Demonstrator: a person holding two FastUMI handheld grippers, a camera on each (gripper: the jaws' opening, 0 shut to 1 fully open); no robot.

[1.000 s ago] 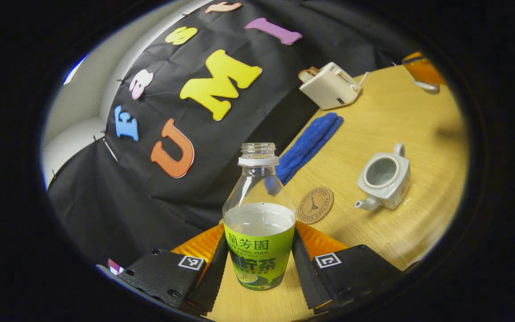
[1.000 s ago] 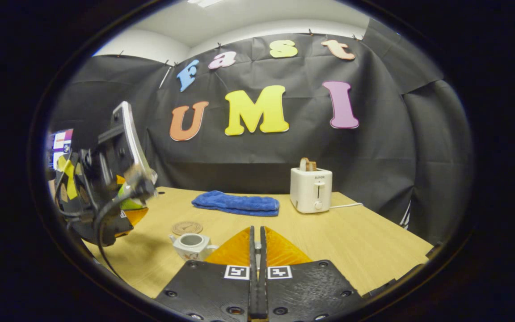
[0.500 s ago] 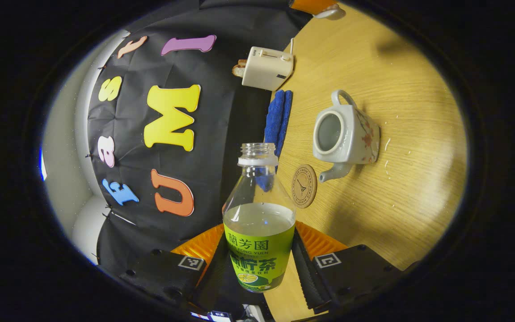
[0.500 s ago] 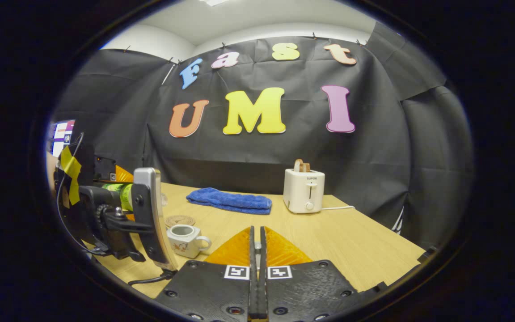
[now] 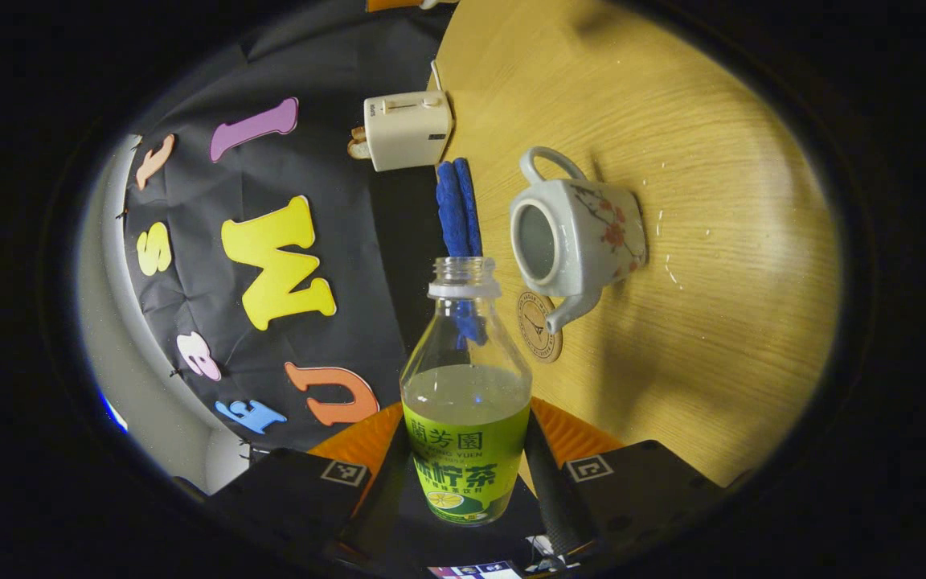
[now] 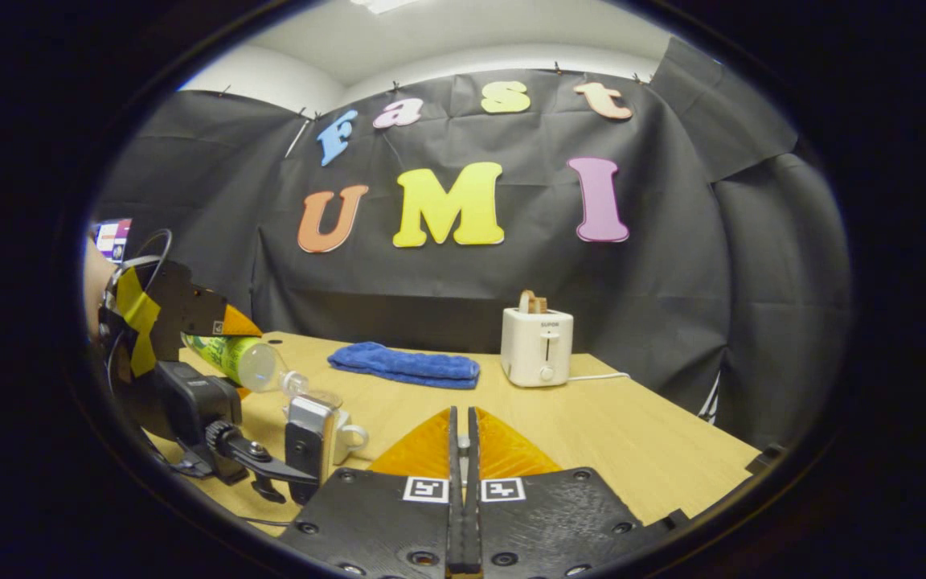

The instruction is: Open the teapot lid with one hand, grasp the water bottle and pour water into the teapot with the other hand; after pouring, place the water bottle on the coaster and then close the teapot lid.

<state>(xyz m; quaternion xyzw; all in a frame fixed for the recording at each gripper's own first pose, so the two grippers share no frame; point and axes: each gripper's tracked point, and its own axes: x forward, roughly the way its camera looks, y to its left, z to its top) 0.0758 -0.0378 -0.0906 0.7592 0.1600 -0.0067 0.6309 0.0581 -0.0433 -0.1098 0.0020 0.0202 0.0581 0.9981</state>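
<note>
My left gripper is shut on the green-labelled water bottle, which is uncapped and about half full. In the right gripper view that bottle lies tipped almost level. Its mouth points at the white teapot, which is mostly hidden behind the left gripper. The teapot stands lidless on the table, its opening just beyond the bottle's mouth. The round cork coaster lies by its spout. My right gripper is held shut above the table; the lid in it is hidden under its fingers.
A white toaster with a slice of bread and a folded blue towel sit at the back of the wooden table. Water droplets dot the table beside the teapot.
The left gripper has rolled further over, tipping the bottle from a slant to nearly level, and has come closer to the teapot. The right gripper has hardly moved.
</note>
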